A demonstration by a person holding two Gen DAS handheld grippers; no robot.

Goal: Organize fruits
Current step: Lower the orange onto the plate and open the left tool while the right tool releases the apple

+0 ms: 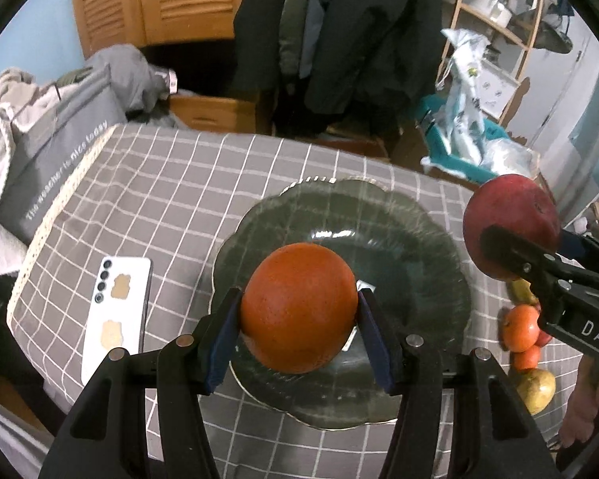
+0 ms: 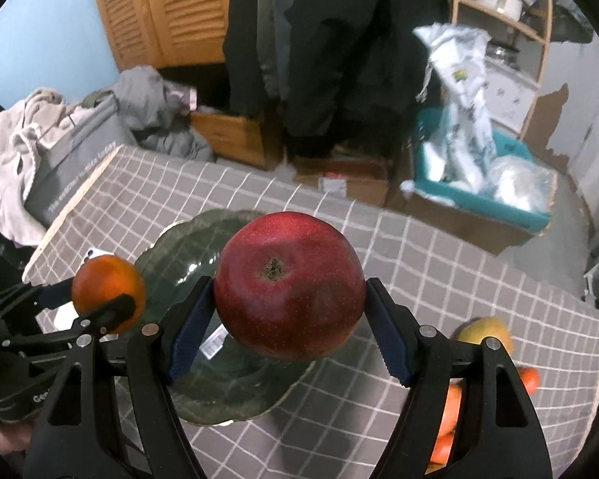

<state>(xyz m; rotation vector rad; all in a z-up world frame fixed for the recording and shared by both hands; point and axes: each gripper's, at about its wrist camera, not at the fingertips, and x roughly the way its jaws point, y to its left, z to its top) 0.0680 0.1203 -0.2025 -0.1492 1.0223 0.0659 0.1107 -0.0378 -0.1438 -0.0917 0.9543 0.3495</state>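
Hovering above the plate [image 1: 431,239]: orange [image 1: 299,307] left, apple [image 2: 289,283] right, both clamped.

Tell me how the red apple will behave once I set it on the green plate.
The apple is round and smooth, so it may roll before settling. The plate dips toward its middle, which should probably catch it. It looks firm in the right gripper, so a gentle release seems safe.

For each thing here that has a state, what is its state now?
Left gripper: shut on the orange.
Orange: held above the plate.
Right gripper: shut on the apple.
Apple: held in the air.
Plate: empty, on the table.
Phone: lying face down.
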